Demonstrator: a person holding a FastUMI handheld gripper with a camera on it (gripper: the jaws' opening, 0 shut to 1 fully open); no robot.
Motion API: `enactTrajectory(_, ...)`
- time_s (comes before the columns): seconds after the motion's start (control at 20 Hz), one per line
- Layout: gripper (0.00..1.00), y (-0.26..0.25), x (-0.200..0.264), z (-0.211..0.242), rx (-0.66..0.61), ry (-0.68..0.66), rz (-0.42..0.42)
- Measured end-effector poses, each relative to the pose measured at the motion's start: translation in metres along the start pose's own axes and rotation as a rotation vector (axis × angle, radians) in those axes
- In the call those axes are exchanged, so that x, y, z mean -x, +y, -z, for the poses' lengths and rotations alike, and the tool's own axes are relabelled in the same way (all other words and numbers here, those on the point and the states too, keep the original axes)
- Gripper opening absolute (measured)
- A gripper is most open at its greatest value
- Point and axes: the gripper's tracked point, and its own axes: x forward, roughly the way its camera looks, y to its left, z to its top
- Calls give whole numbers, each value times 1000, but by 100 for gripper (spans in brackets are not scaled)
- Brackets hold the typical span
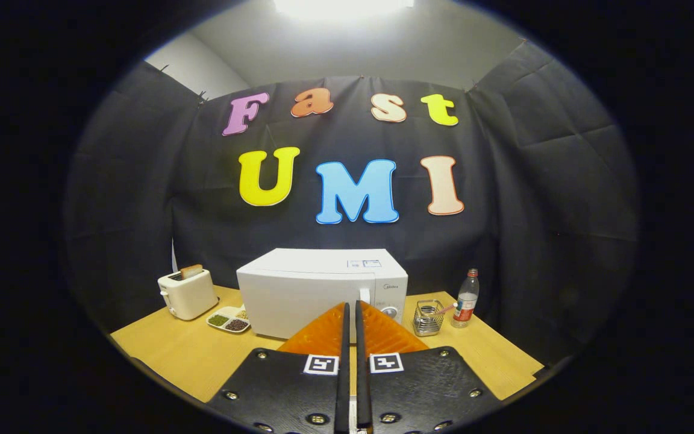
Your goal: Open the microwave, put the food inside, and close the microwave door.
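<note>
A white microwave [317, 289] stands at the back of the wooden table [190, 355], its door closed and its control dials on its right side. My gripper [352, 313] is held above the table in front of it, pointing at the door's right part. The fingers lie close together with only a thin slit and nothing between them. A divided tray of food [229, 319] with green, dark and pale portions lies on the table just left of the microwave, to the left beyond my fingers.
A white toaster [187, 293] with a slice of bread in it stands left of the tray. Right of the microwave are a wire basket [429, 317] and a plastic bottle [467, 299]. Black cloth walls close the booth behind and beside the table.
</note>
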Motion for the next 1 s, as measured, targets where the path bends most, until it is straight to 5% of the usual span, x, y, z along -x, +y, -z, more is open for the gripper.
enactTrajectory(0.1,24,3,19,1,7,-4,-8)
enactTrajectory(0.15,47,3,27,1,12,-8,-12)
enactTrajectory(0.2,57,3,33,1,16,-15,-15)
enactTrajectory(0.3,96,0,44,-1,18,-29,9)
enactTrajectory(1.0,98,19,52,-31,33,-106,9)
